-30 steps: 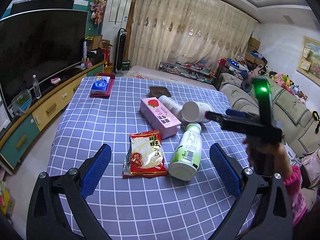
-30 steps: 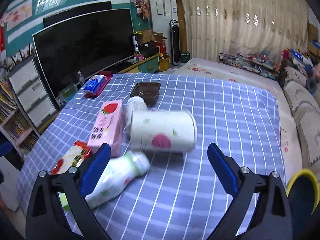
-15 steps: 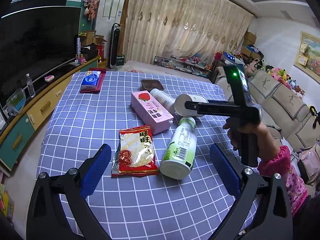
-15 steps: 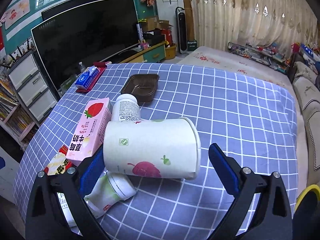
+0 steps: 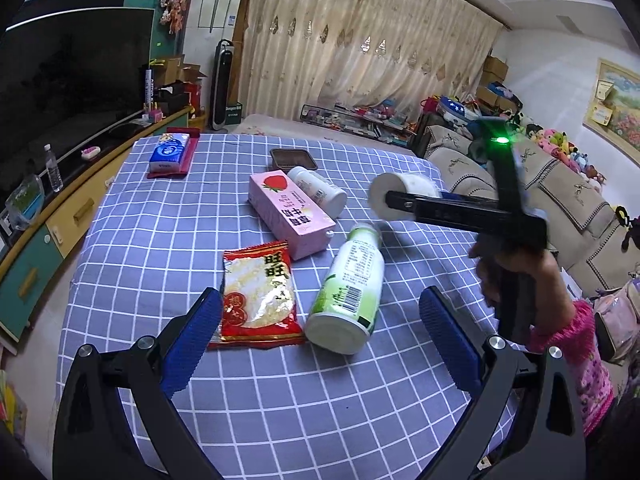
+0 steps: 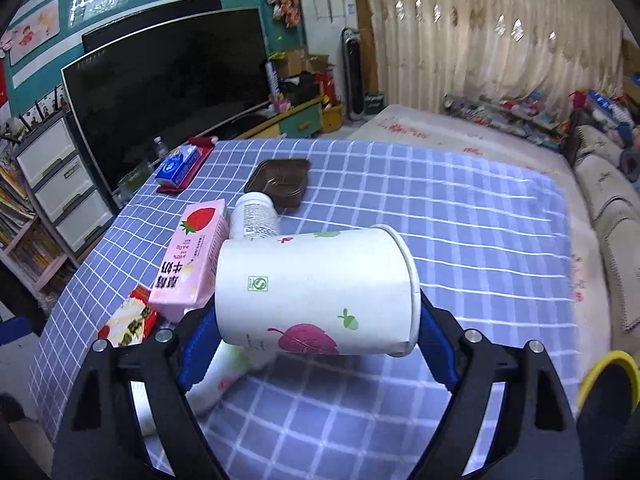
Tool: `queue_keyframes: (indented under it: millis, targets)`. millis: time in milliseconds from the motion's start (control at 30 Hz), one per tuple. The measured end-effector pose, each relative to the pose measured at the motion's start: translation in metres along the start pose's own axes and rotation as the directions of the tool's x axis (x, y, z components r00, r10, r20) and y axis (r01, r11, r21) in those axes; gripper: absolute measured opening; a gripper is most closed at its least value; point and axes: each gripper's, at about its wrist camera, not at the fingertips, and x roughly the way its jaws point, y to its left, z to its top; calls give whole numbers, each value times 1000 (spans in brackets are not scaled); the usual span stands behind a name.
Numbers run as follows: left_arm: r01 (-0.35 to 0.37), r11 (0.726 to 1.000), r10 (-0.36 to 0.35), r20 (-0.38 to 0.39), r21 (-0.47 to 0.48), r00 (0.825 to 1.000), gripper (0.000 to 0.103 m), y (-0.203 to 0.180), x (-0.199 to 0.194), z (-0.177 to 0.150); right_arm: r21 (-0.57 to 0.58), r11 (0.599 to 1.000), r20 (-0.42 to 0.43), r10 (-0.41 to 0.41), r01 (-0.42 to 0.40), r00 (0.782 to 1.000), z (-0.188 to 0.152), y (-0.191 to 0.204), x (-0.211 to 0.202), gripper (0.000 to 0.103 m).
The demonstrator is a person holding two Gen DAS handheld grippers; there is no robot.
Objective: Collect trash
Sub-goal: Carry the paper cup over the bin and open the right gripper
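- A white paper cup (image 6: 316, 292) is clamped sideways between the blue pads of the right tool (image 6: 316, 336), lifted off the tabletop (image 6: 460, 208); its rim is turned to the right.
- Printed on the cup are a small green square mark with an "S", a magenta leaf, a green acorn and a red heart.
- In the left wrist view the same cup (image 5: 404, 196) is seen end-on in the right tool (image 5: 400, 202), held above the tabletop (image 5: 160, 232).
- The left tool (image 5: 320, 328) is spread wide and holds nothing; it hangs over the near part of the blue checked cloth.
- Between its fingers lie a red snack bag (image 5: 258, 292) with large Chinese characters and a green-and-white bottle (image 5: 350, 288) on its side, with a barcode and a text panel on the label.
- A pink carton (image 5: 290, 214) with a strawberry picture and Chinese lettering lies just behind them, touching a white jar (image 5: 320, 192) on its side.
- A dark brown tray (image 5: 293, 159) sits behind the jar.
- A blue tissue pack (image 5: 170, 152) rests on a red mat at the far left corner; its writing is too small to be read.
- A dark TV (image 6: 168, 96) stands past the left edge, and a sofa (image 5: 560, 200) past the right.
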Motion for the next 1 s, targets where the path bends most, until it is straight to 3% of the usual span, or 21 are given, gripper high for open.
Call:
queue_keyframes:
  millis: [233, 300, 400, 567, 733, 1000]
  targets:
    - [43, 999, -42, -30, 16, 999, 97, -13, 13, -5, 135, 982, 88, -144, 132, 986, -39, -56, -75, 81]
    - [46, 999, -45, -37, 21, 998, 97, -17, 17, -6, 184, 958, 88, -237, 218, 967, -54, -80, -94, 81]
    - [49, 999, -48, -42, 22, 998, 97, -20, 23, -8, 284, 893, 56, -379, 349, 924, -85, -127, -121, 81]
    - [33, 999, -33, -43, 20, 999, 97, -25, 32, -8, 374, 789, -56, -506, 488, 861, -129, -191, -134, 81]
    - [10, 1000, -9, -46, 23, 999, 97, -28, 38, -4, 403, 741, -148, -527, 538, 837, -155, -227, -122, 81]
    - [-1, 999, 3, -57, 37, 998, 97, -31, 44, -3, 435, 704, -230, -516, 561, 825, -173, -257, -97, 83]
